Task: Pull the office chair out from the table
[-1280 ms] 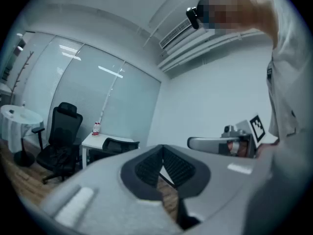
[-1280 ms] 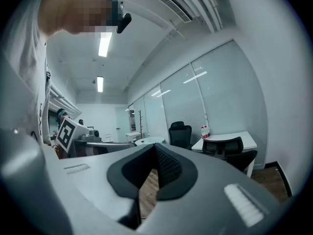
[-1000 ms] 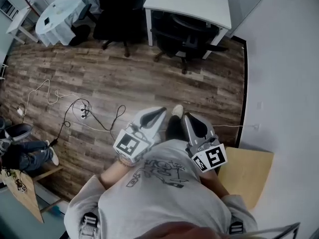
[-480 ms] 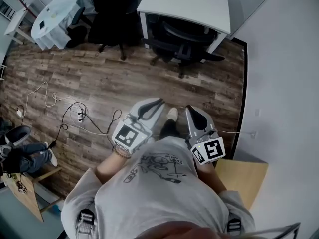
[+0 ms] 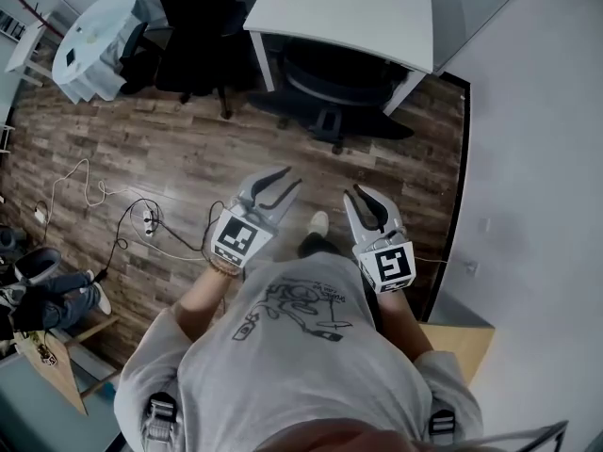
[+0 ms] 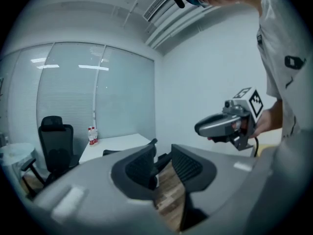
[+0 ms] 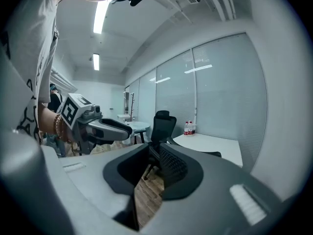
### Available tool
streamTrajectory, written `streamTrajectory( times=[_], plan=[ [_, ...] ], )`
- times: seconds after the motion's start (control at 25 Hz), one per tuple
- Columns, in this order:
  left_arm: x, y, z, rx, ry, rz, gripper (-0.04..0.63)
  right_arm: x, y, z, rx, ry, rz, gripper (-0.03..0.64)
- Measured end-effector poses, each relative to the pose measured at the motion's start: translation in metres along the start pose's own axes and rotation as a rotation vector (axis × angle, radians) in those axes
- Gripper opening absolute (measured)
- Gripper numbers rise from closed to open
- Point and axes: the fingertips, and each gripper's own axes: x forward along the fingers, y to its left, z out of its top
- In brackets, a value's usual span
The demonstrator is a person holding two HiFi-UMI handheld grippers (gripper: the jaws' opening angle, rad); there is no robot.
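Observation:
A black office chair [image 5: 330, 88] is tucked under the white table [image 5: 353, 8] at the far end of the wooden floor; its seat and base show below the tabletop. Both grippers are held out in front of the person, well short of the chair. The left gripper [image 5: 287, 182] and the right gripper [image 5: 366, 199] have their jaws opening, with nothing between them. In the left gripper view, the left gripper [image 6: 164, 163] points toward the table [image 6: 117, 142]. The right gripper [image 7: 152, 168] faces the table [image 7: 215, 146] too.
A second black high-backed chair [image 5: 193, 36] stands left of the table, with a round white table [image 5: 89, 45] beyond it. Red-capped bottles [image 7: 188, 128] stand on the table. Cables [image 5: 141, 217] lie on the floor at left. A wall [image 5: 528, 158] runs along the right.
The person has walked toward the table, so the chair and table look nearer. Both grippers moved forward, and their jaws went from shut to parted.

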Motion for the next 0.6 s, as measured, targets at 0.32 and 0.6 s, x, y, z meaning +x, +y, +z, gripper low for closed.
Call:
streamTrajectory(
  times=[0.32, 0.6],
  plan=[
    [0.072, 0.051, -0.038, 0.156, 0.148, 0.008, 0.13, 0.041, -0.065, -0.032, -0.155, 0.146, 0.016, 0.116],
    [0.126, 0.086, -0.088, 0.43, 0.357, -0.03, 0.169, 0.079, -0.111, -0.08, -0.323, 0.292, 0.033, 0.144]
  ],
)
